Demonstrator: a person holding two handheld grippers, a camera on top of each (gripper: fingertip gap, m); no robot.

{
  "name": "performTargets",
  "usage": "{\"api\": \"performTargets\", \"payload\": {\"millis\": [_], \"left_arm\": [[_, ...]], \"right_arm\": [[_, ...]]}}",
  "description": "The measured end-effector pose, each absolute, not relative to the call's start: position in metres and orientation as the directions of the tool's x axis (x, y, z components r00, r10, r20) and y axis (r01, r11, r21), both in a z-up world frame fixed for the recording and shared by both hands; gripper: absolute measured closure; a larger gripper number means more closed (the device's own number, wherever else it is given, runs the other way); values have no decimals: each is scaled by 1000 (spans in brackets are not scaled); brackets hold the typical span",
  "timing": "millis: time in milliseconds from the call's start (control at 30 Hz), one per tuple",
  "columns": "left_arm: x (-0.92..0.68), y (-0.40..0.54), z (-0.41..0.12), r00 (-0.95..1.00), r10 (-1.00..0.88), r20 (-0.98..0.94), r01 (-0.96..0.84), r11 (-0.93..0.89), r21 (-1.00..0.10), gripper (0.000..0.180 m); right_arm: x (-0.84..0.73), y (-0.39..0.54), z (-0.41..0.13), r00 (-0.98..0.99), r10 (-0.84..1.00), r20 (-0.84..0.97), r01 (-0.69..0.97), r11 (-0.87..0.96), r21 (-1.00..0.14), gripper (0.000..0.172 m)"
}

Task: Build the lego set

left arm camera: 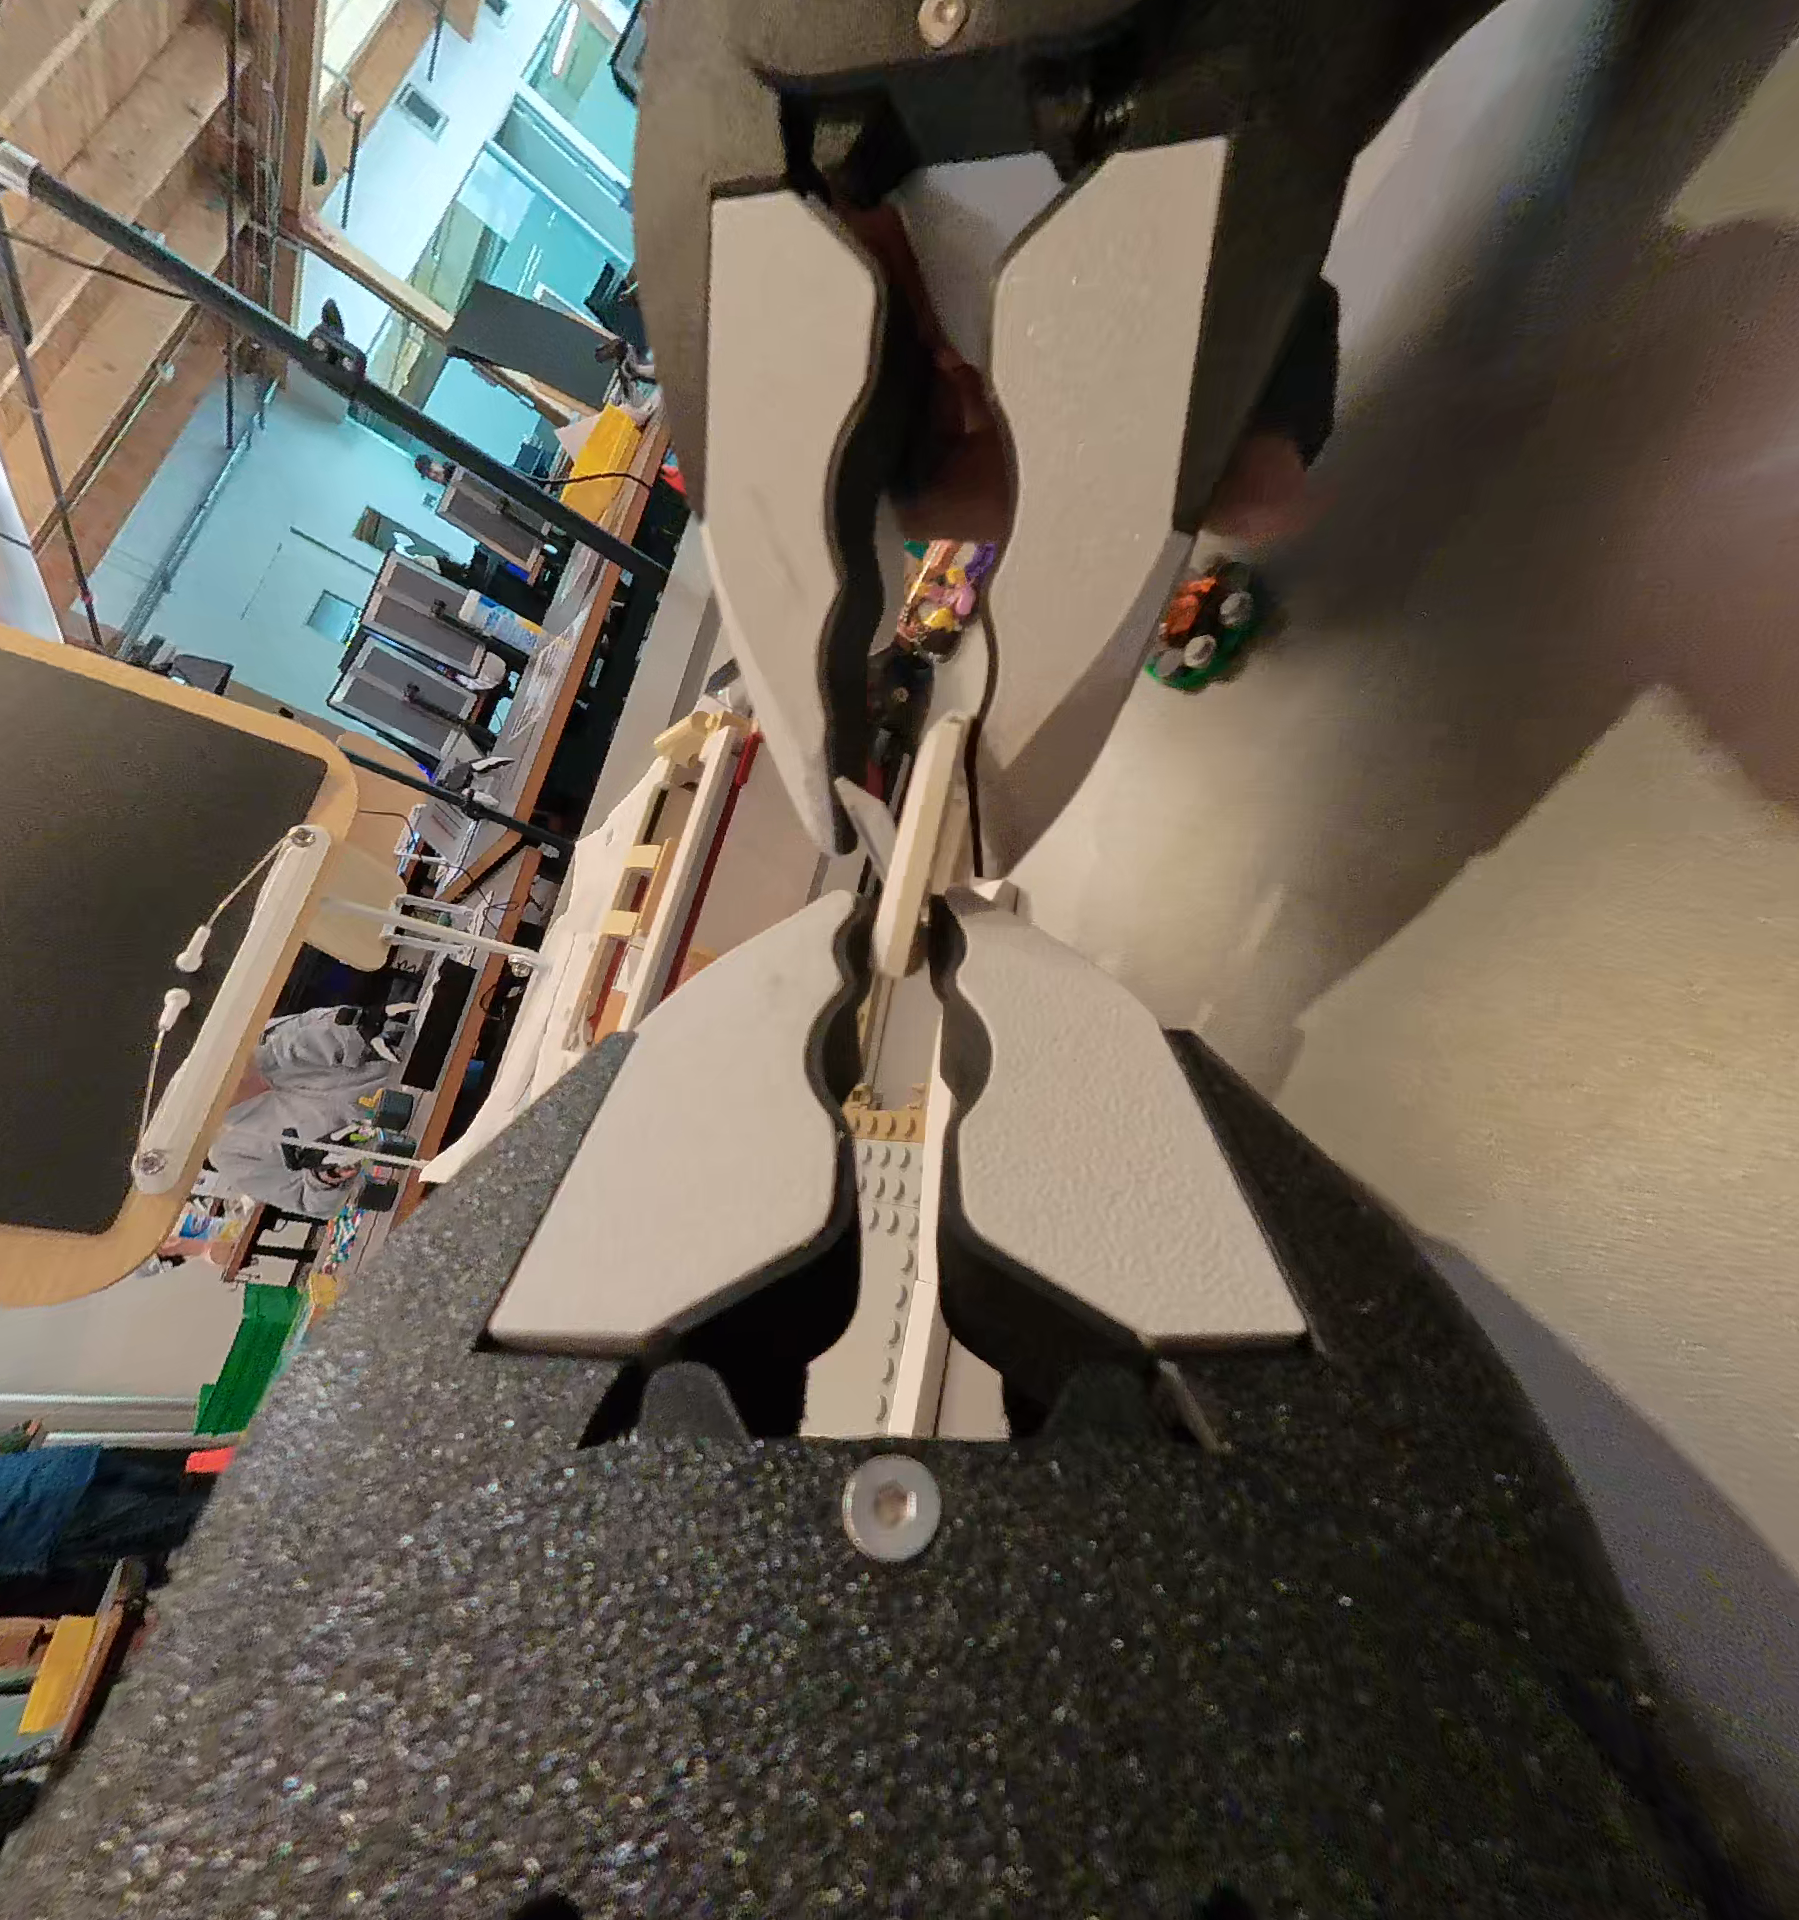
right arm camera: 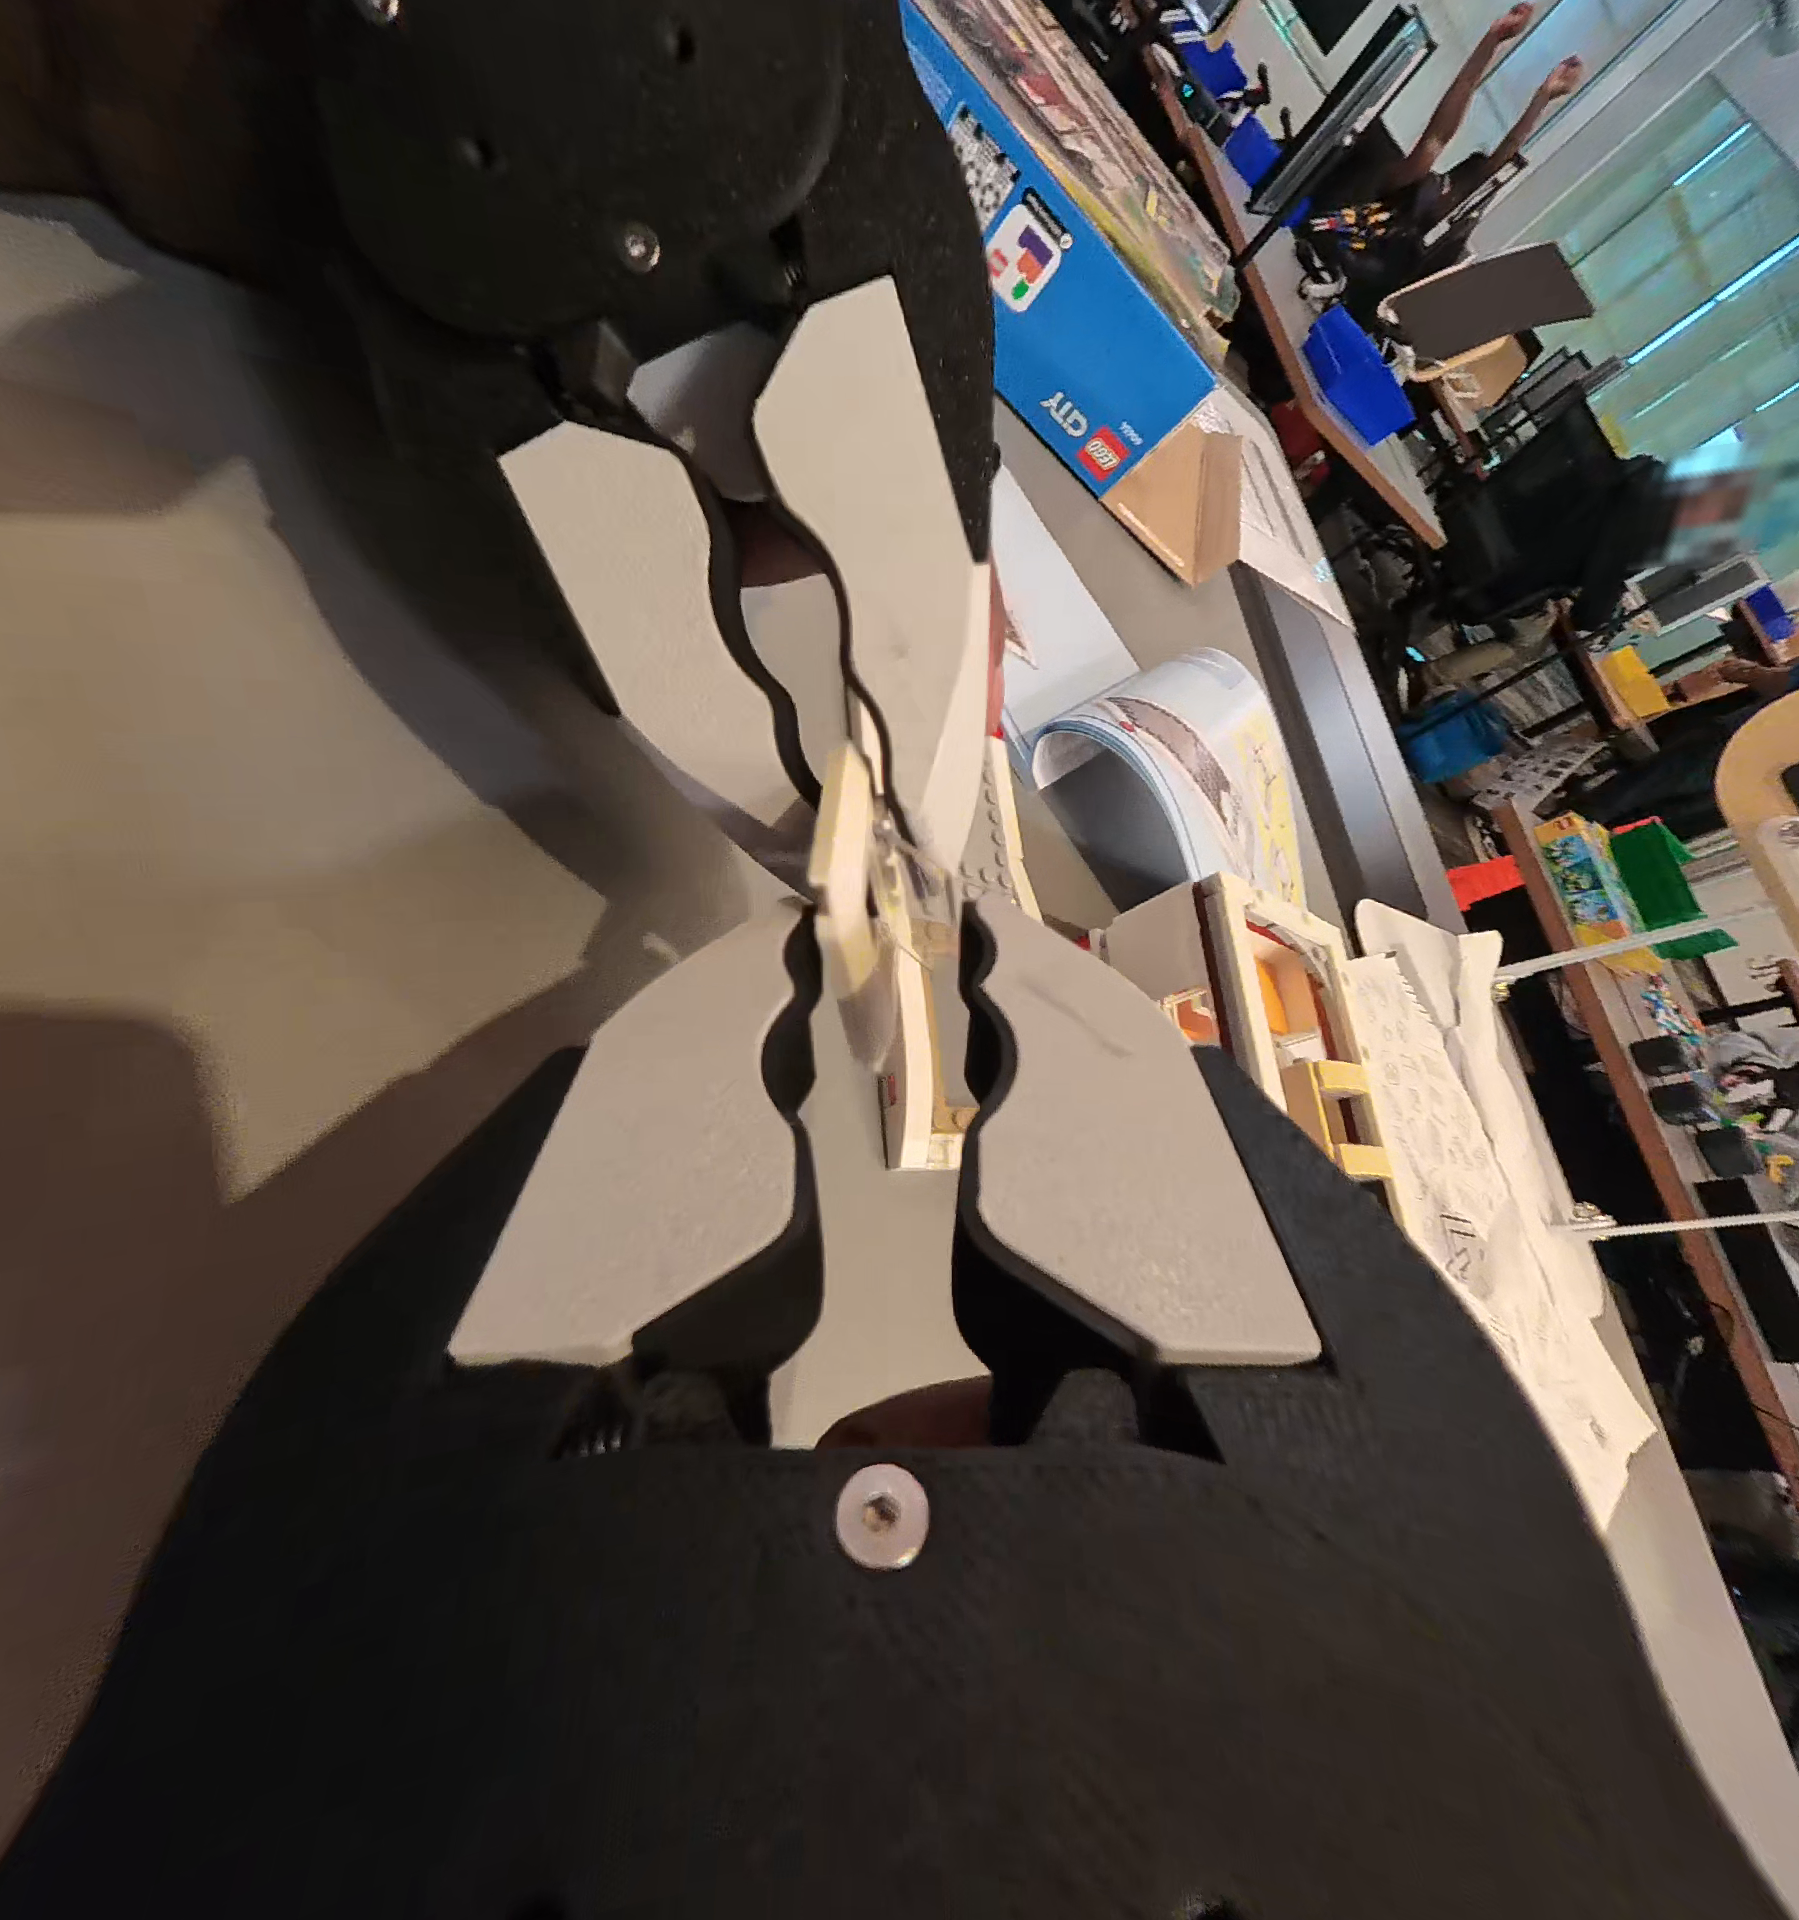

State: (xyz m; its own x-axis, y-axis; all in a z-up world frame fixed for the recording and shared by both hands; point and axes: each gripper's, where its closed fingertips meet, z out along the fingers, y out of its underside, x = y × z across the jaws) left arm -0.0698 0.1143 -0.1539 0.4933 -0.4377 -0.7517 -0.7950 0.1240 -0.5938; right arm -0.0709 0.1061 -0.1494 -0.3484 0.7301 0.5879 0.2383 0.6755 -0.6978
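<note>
My left gripper (left arm camera: 900, 920) is shut on the near end of a flat cream plate (left arm camera: 916, 842). Its pads press both faces. The plate runs forward into the gap of my right gripper (left arm camera: 910, 790), which faces mine tip to tip. In the right wrist view the right gripper (right arm camera: 890, 935) is open. The cream plate (right arm camera: 848, 894) lies along its left finger (right arm camera: 770, 997), with clear space to the right finger. There the left gripper (right arm camera: 879, 805) comes down from above, pinching the plate's far end. A white and tan brick model (right arm camera: 921, 1081) lies below the jaws.
A grey table (right arm camera: 251, 779) lies under both grippers. A larger brick building (right arm camera: 1269, 987) stands to the right, with a printed sheet (right arm camera: 1477, 1143), a curled booklet (right arm camera: 1165, 758) and a blue box (right arm camera: 1082, 343) near it. A small green piece (left arm camera: 1201, 634) lies farther off. Chairs and desks stand beyond the edge. Both grippers' tips are close together, under 4 cm apart.
</note>
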Motion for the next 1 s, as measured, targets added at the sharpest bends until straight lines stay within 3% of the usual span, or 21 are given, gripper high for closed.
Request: {"api": "performTargets", "payload": {"millis": [267, 533, 600, 767, 833, 1000], "left_arm": [[-76, 118, -150, 562, -420, -712, -759, 81, -646, 170], [-75, 117, -153, 588, -459, -666, -726, 62, -685, 169], [-79, 115, -157, 609, -511, -607, -695, 25, -719, 155], [-78, 104, -150, 695, -673, -253, -421, -96, -902, 126], [-70, 98, -140, 674, -735, -74, -258, -140, -956, 123], [-55, 84, -130, 518, -816, 257, -14, -308, -951, 119]], "right_arm": [[-70, 108, -149, -328, 663, 673, 218, 746, -629, 164], [-70, 109, -144, -302, 634, 712, 198, 773, -603, 166], [-70, 111, -143, -280, 598, 751, 185, 801, -569, 166], [-68, 106, -133, -236, 529, 815, 116, 848, -517, 166], [-66, 99, -129, -226, 497, 838, 70, 866, -495, 166], [-64, 85, -125, -209, 440, 873, -3, 893, -451, 166]]}}
